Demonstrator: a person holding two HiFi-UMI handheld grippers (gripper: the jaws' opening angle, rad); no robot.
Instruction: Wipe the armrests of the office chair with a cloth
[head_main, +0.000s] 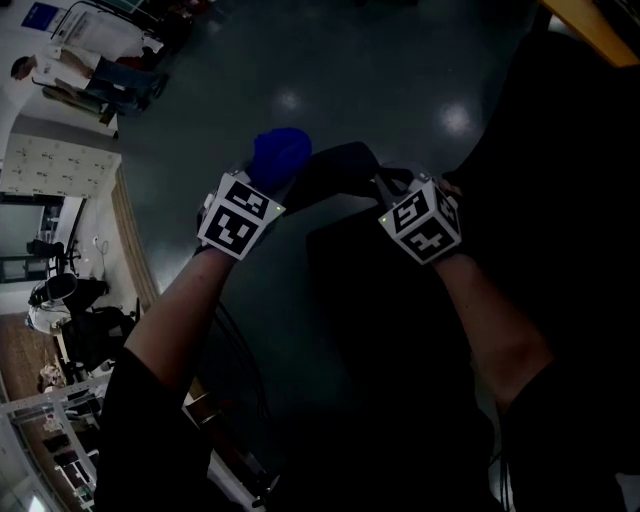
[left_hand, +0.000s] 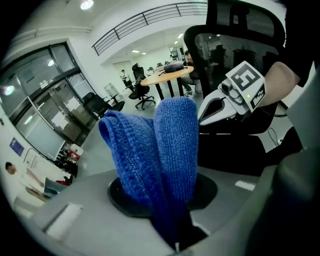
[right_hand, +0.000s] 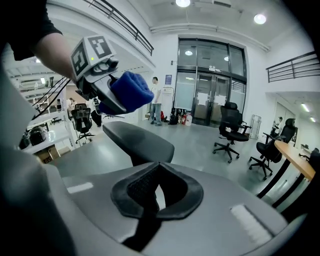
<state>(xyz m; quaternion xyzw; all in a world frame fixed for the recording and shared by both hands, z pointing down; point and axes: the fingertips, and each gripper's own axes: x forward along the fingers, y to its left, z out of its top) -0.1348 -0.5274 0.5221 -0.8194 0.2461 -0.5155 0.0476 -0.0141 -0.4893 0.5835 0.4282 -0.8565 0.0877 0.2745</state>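
Clamped between the closed jaws of your left gripper, the blue cloth stood up in two folds. Your right gripper had its pads together at the tips, holding nothing. Just beyond them lay the armrest, its rounded edge free on every visible side, with open floor behind. The cloth appeared to hang just above the armrest's far end, not touching. Your right gripper's body cut off the armrest's post. The mesh back showed past the cloth. In the dim head view, little below your grippers could be made out.
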